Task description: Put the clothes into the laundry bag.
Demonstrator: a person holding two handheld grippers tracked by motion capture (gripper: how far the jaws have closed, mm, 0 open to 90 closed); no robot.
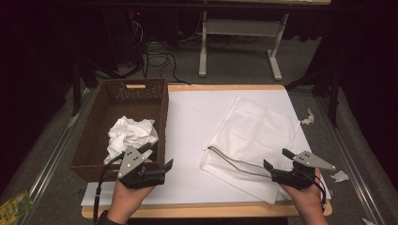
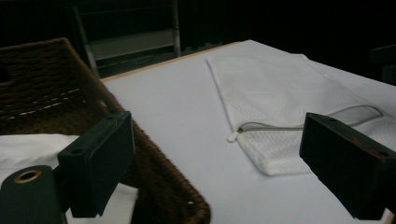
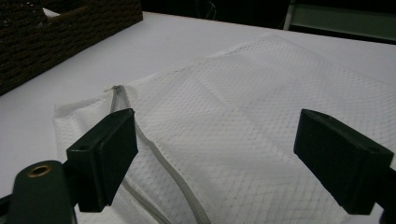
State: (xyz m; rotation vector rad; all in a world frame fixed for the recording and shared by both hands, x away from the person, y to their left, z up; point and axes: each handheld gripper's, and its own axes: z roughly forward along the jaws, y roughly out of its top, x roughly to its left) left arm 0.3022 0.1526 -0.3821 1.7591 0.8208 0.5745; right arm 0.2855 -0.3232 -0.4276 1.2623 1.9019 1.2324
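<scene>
A white mesh laundry bag lies flat on the white table top, its grey zipper running along the near edge, while a brown wicker basket at the table's left side holds a crumpled white cloth. The left gripper is held in the person's left hand at the basket's near right corner, jaws spread wide and holding nothing. The right gripper hovers over the near right corner of the bag, close to the zipper, with its jaws likewise wide apart and empty.
</scene>
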